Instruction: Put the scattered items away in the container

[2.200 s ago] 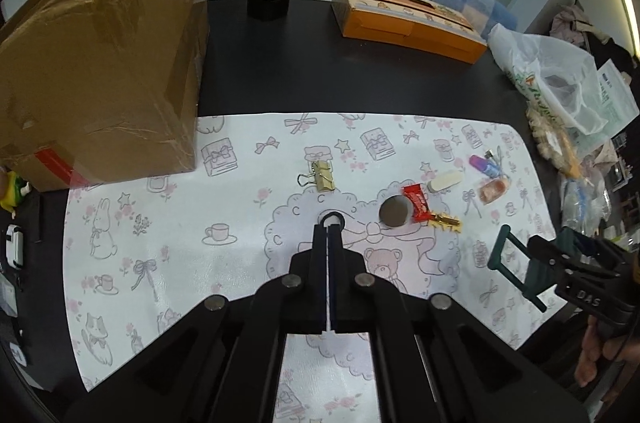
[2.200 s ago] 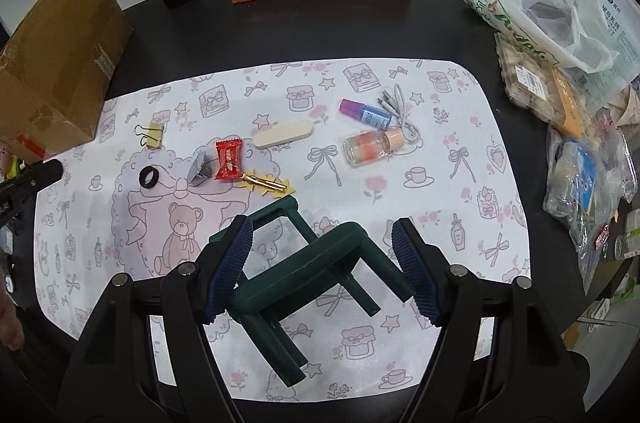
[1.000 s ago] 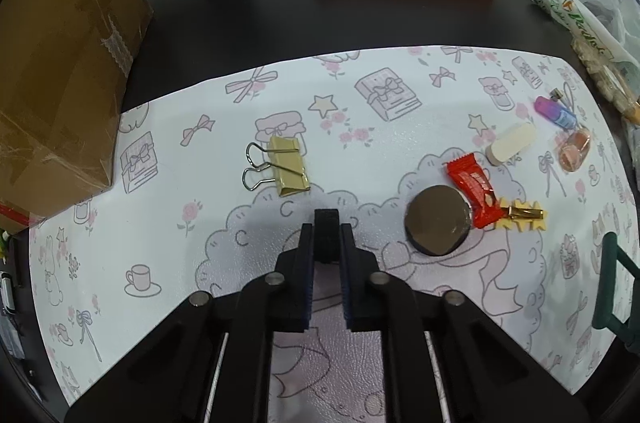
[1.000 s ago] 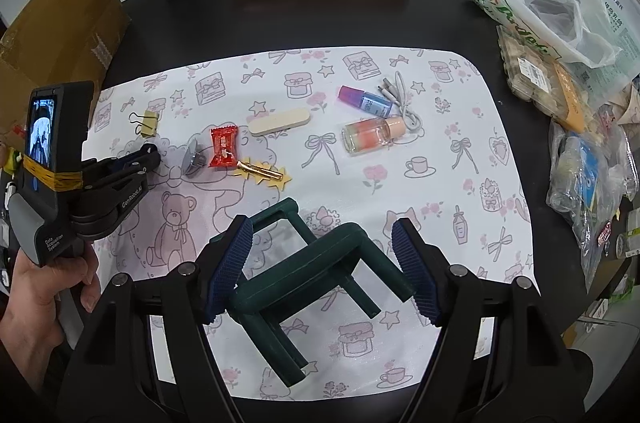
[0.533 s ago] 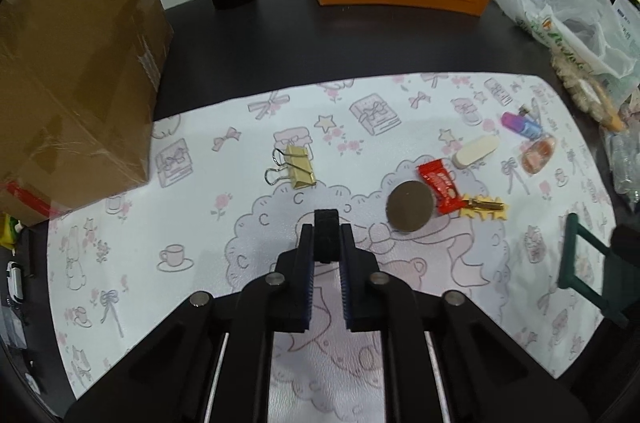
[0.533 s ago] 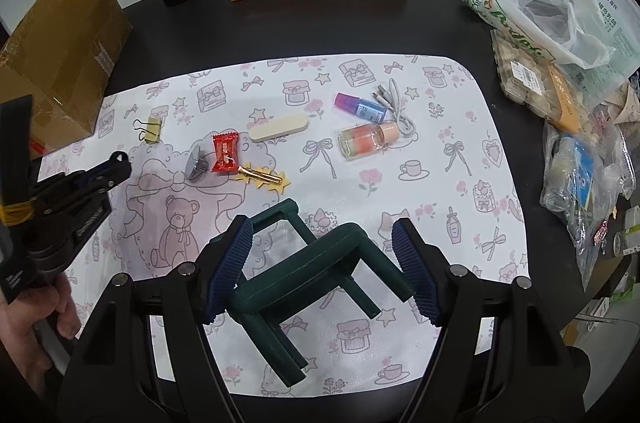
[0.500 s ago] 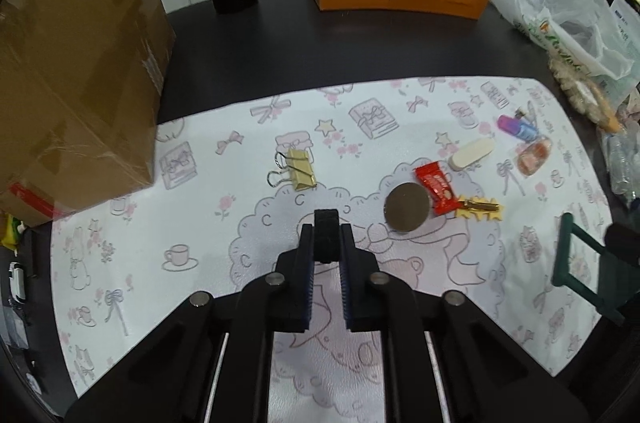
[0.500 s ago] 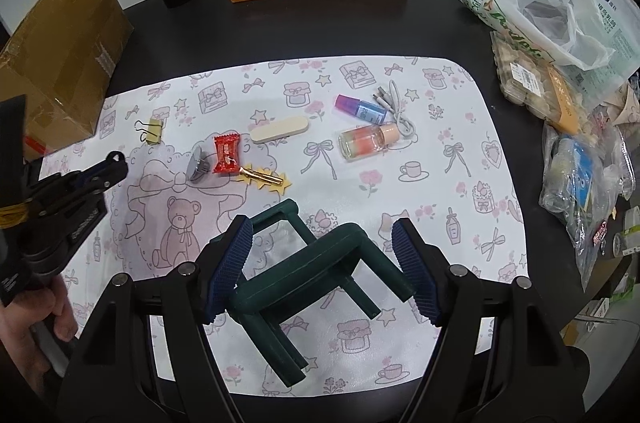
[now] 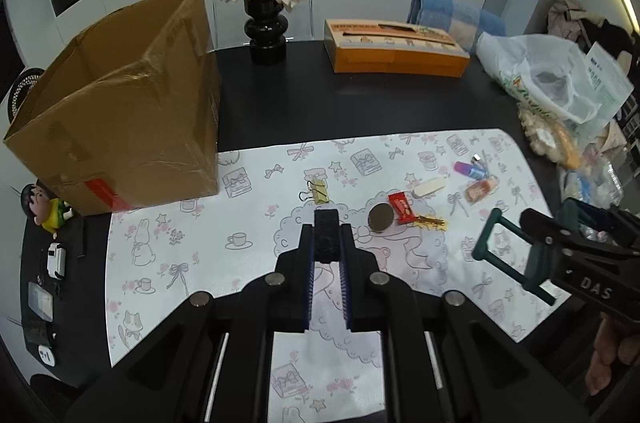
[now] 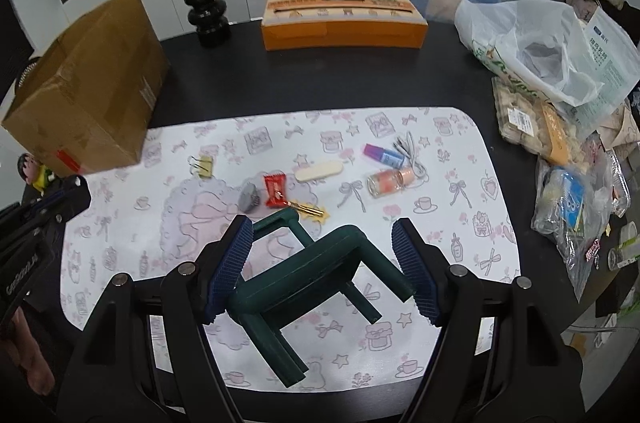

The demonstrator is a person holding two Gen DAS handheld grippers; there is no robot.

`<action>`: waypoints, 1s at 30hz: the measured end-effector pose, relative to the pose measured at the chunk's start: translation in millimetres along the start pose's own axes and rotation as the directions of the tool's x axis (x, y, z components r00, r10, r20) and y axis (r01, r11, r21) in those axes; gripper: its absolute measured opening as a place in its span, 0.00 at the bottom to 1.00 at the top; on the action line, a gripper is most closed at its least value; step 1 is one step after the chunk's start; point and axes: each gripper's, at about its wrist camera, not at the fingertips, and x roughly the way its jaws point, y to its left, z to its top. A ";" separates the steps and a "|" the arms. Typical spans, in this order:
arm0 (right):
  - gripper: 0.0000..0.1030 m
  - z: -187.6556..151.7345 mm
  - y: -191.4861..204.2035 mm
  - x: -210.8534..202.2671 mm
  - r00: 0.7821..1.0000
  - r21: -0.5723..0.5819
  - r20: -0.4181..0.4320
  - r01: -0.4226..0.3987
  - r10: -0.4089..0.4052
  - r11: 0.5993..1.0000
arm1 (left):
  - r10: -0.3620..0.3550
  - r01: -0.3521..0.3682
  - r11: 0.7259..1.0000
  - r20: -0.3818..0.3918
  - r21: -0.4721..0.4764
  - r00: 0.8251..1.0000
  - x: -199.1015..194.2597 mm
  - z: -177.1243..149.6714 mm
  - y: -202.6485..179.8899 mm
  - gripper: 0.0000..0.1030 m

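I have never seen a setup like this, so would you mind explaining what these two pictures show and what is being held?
There is no robot here: a person holds a two-finger gripper in each hand, and a fisheye camera on each looks along its fingers.

The left wrist view shows the left gripper shut on a small black ring. At its right edge you see the right gripper from outside.

The right wrist view shows the right gripper, its fingers wide apart around a small dark green toy chair; I cannot tell if it is gripped.

On the patterned white mat lie a gold binder clip, a red candy wrapper and a pink bottle. The open brown cardboard box stands on the left.
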 end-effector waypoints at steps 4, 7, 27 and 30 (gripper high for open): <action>0.72 2.3 11.0 -17.7 0.999 -0.010 0.027 -0.026 0.026 1.000 | -0.001 0.001 1.000 0.008 -0.019 1.000 -20.0 -3.0 8.1 0.11; 0.72 3.3 20.0 -26.9 0.998 -0.032 0.045 -0.032 0.033 0.999 | -0.008 0.009 0.999 0.014 -0.032 1.000 -30.0 -3.2 13.3 0.11; 0.72 46.5 111.2 -34.8 0.986 -0.179 0.091 -0.123 0.141 0.976 | 0.028 -0.016 0.989 0.077 -0.150 0.997 -58.6 20.7 76.6 0.11; 0.72 60.0 134.9 -34.9 0.980 -0.211 0.101 -0.148 0.173 0.966 | 0.054 -0.038 0.984 0.088 -0.176 0.995 -61.4 30.7 94.5 0.11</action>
